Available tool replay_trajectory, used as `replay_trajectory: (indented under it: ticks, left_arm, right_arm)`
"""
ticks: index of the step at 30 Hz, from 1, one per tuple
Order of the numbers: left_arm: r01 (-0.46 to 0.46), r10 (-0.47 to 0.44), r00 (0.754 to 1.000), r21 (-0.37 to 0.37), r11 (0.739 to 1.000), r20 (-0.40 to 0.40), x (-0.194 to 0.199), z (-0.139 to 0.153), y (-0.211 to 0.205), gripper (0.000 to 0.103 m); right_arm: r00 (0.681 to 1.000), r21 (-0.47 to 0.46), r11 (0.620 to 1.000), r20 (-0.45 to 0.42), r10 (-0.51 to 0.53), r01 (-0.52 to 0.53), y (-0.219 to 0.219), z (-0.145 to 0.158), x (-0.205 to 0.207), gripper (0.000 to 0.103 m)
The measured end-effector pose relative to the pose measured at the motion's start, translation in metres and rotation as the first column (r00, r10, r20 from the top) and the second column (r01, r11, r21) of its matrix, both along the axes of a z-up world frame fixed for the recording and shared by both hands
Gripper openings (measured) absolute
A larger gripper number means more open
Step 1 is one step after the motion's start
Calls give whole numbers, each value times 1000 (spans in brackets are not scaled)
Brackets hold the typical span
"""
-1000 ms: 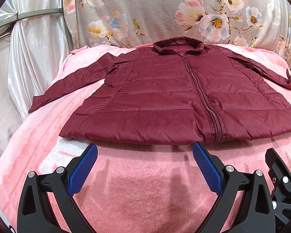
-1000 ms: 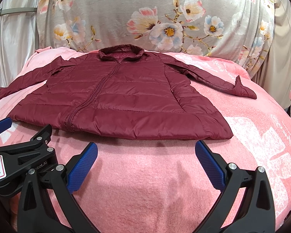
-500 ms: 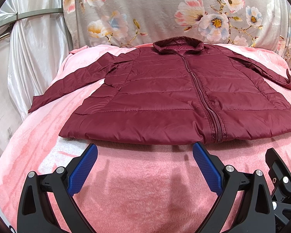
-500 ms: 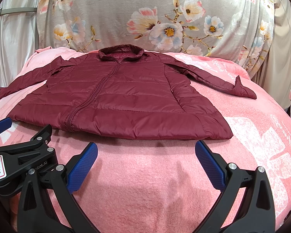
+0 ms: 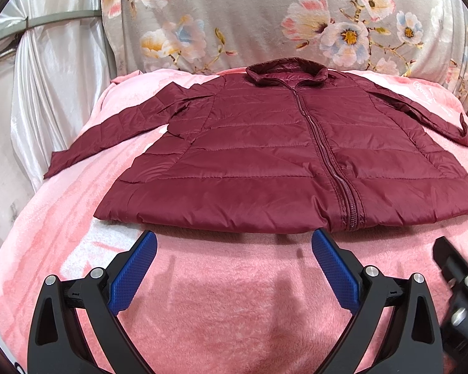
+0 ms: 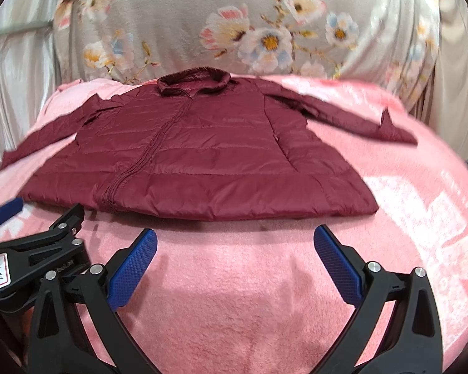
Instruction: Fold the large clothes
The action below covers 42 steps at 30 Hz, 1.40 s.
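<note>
Item: maroon puffer jacket, flat on pink blanket just ahead of my left gripper and right gripper. Zipped; collar away from me, hem nearest; sleeves spread sideways. Both grippers wide open, empty.

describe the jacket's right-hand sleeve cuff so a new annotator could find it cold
Start at the pink blanket in front of the floral cushion. The maroon jacket lies flat on it, zipped, collar toward the cushion. Follow the sleeve on the right-gripper side out to its cuff: unlike the flat opposite cuff, it has a small flap sticking up.
</note>
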State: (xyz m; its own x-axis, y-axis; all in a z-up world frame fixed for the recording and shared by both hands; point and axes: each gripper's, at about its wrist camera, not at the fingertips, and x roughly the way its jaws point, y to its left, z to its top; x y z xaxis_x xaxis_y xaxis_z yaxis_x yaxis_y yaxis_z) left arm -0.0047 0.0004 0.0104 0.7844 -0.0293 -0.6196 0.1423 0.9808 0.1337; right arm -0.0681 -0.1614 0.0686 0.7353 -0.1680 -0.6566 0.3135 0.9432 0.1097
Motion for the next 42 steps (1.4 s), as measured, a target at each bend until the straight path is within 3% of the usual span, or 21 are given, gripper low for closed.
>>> replay_trajectory:
  ticks: [4, 8, 13, 18, 24, 25, 28, 30, 31, 32, 34, 38, 40, 42]
  left_arm:
    - [-8, 5, 998, -50, 999, -56, 10, 8, 13, 98]
    - [-18, 11, 997, -88, 996, -75, 29, 24, 26, 98]
    - [-35, 27, 997, -102, 994, -78, 60, 46, 36, 98]
    - [-50, 45, 996, -64, 997, -77, 92, 60, 37, 98]
    - [-78, 74, 994, -43, 996, -79, 127, 65, 40, 98]
    - [-82, 78, 993, -44, 996, -86, 132, 65, 41, 98]
    - [-96, 89, 989, -49, 994, -117, 146, 61, 47, 98]
    - [-108, 100, 985, -56, 993, -140, 153, 58, 52, 98]
    - [-115, 105, 983, -59, 992, -147, 155, 56, 55, 98]
    - [-121, 111, 982, -60, 991, -151, 157, 54, 58, 98]
    - [-138, 129, 979, -52, 989, -156, 160, 52, 63, 98]
    - [-160, 149, 976, -61, 985, -158, 164, 51, 73, 98]
    - [-174, 161, 975, -75, 982, -155, 165, 52, 78, 98]
    - [-183, 168, 974, -86, 979, -155, 165, 53, 82, 98]
  right_arm:
    - [997, 32, 996, -9, -79, 79, -51, 8, 2, 98]
    - [977, 69, 975, 23, -211, 209, -133, 30, 14, 98]
    - [917, 195, 901, 17, -398, 388, -250, 43, 55, 98]
    - [852, 198, 830, -74, -519, 522, -331, 25, 119, 98]
    - [813, 113, 808, -167, -558, 578, -372, -9, 177, 98]
    - [807, 99, 806, -188, -560, 583, -376, -15, 182, 94]
    - [770, 56, 790, -279, -574, 610, -395, -41, 199, 63]
    - [769, 47, 789, -263, -582, 613, -399, -43, 197, 51]
    - [772, 36, 792, -253, -583, 610, -399, -40, 199, 37]
    - [779, 37, 797, -239, -579, 603, -398, -36, 200, 23]
    - [813, 91, 812, -155, -561, 577, -390, -14, 202, 11]
    - [910, 166, 904, 69, -409, 394, -340, 48, 219, 6]
    - [940, 164, 947, 160, -303, 278, -305, 74, 231, 6]
    - [958, 159, 983, 254, -134, 96, -255, 99, 251, 6]
